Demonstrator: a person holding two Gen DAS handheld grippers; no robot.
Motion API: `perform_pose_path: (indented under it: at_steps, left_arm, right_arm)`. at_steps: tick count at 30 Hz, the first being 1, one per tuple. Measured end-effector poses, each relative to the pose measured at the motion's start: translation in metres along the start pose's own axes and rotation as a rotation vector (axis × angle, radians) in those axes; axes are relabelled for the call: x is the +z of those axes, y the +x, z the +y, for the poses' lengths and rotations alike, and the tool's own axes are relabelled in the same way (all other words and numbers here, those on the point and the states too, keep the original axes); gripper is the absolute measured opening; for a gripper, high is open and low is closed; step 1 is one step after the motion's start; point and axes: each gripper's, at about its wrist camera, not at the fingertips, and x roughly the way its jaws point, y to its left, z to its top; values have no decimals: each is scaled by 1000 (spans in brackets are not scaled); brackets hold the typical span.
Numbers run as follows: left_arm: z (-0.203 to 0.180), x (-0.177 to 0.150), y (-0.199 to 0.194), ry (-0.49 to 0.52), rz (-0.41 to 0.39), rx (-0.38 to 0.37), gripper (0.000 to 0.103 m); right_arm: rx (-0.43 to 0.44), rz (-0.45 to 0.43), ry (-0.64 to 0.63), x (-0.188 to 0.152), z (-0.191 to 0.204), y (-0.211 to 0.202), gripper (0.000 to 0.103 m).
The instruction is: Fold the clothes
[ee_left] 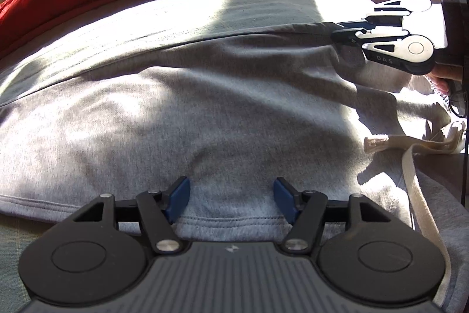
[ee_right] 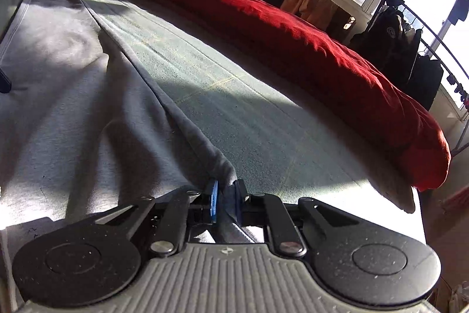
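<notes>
A: While the right tongs (ee_right: 225, 203) were clenched on the grey garment's (ee_left: 176, 113) edge, why were the left tongs (ee_left: 231, 201) gaping?

B: Probably lining up on the hem — garment lay spread across the bed (ee_right: 249, 113), beside the red duvet (ee_right: 293, 34).

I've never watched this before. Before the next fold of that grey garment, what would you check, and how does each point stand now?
1. Right gripper shut on the garment edge: ok.
2. Left gripper holding the hem: not ok, fingers open, straddling it.
3. Garment flat: not ok, creases near the right grip.
4. Drawstring tucked in: not ok, trailing loose.
5. Bed beside the garment free for folding: ok.
6. Red duvet clear of garment: ok.
</notes>
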Motion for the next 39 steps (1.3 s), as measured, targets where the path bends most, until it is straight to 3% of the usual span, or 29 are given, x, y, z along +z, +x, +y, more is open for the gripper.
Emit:
perform_pose_path:
  at_steps: [5,10,20,22,30,34,36,39]
  left_arm:
    - [-7,11,-12,27,-35,5,64]
    - [0,8,8,-15,44,17,64]
    - [5,-22,-1,9,57,-6,65]
    - [7,-25,-3,1,47,-21,65]
    - [13,-31,-4,-4,9,-60,65]
    - [19,-35,-6,0,-7,-89,65]
    - [20,-38,-8,0,-10,-102,65]
    - [24,-40,-15,0,-21,-116,65]
  right_arm:
    - [-10,7,77,3,-16,12,13]
    - [39,63,157,-4,-21,33,14]
    - [181,-16,394,-14,-61,6,36]
    - [199,-31,417,-9,-69,5,36]
    - [260,0,292,42,-37,38,38]
    - [337,38,232,65,-10,64,38]
    - [308,106,195,69,4,85,38]
    - [278,113,225,68,8,98,41]
